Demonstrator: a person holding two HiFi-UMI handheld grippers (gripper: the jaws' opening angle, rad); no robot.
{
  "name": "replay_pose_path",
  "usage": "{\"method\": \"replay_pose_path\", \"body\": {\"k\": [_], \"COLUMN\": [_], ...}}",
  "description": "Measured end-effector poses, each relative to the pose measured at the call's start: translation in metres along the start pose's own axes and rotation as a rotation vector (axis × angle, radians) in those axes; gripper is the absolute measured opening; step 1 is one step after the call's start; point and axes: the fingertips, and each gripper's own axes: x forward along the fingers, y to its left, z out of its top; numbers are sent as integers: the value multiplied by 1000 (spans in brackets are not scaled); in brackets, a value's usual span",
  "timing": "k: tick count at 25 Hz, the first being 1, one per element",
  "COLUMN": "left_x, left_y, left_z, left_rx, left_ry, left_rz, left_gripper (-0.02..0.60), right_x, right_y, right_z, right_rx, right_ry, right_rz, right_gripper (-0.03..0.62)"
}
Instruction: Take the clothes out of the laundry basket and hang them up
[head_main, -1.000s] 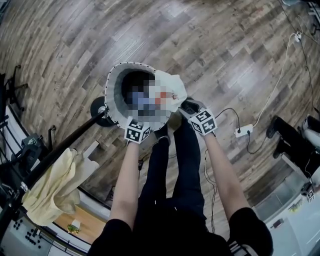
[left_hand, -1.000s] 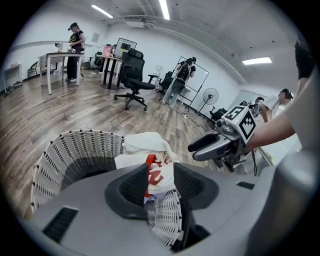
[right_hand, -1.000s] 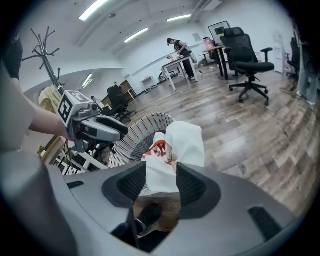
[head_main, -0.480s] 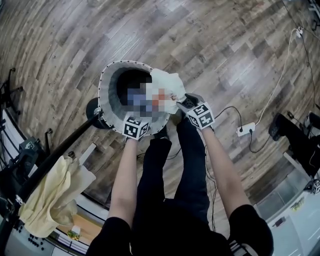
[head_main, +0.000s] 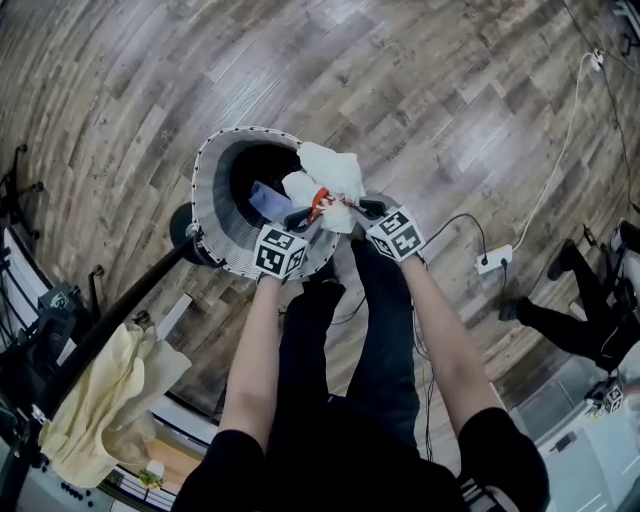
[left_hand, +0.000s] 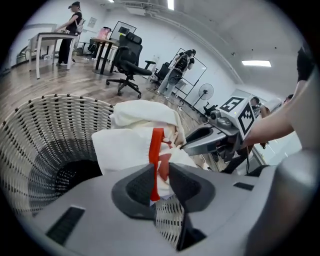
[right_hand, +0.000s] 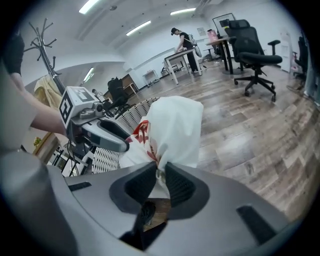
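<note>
**Head view.** Laundry basket (head_main: 205, 190) stands on the wood floor, upper centre of the frame. A white garment (head_main: 335, 175) with red print lies bunched over the basket's right rim. A blue item (head_main: 268, 198) lies deeper inside.
- Left gripper (head_main: 303, 216) comes in from below the rim; right gripper (head_main: 350, 208) comes in from the lower right.
- Both tips meet the lower edge of the bundle, close together, with the cloth heaped beyond them toward the upper right.
- A dark pole (head_main: 130, 300) carrying a yellow cloth (head_main: 95, 395) runs through the lower left, on the left hand's side.

**Left gripper view.** The jaws have just been closing and now pinch a fold of the white garment with a red strip (left_hand: 156, 150) running through it. The bundle rises straight ahead, with the woven basket wall to its left. The right gripper shows at the right, its tip at the same bundle.

**Right gripper view.** The jaws have just been closing and now clamp a twisted edge of the white cloth. The garment stands up directly ahead, with the left gripper just to its left.

**Judgement.** Both grips share one edge and neither hand is nearer. The lift probably goes up and clear of the rim, then toward the pole at lower left.
</note>
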Motion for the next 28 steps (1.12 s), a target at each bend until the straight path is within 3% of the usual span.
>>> {"method": "replay_pose_path", "body": {"k": [2, 4, 28], "left_x": [-1, -4, -123], "left_y": [-2, -6, -66], "left_z": [2, 5, 69], "left_rx": [-15, -17, -4], "left_ry": [-7, -13, -100], "left_rz": [-12, -20, 31], "left_gripper": [58, 38, 31], "right_x": [-1, -6, -109], "right_y": [3, 4, 76], "right_z": [1, 3, 90], "right_rx": [16, 30, -48], "right_ry": [-5, -8, -51], "right_rz": [10, 12, 18], "right_gripper": [50, 41, 35]}}
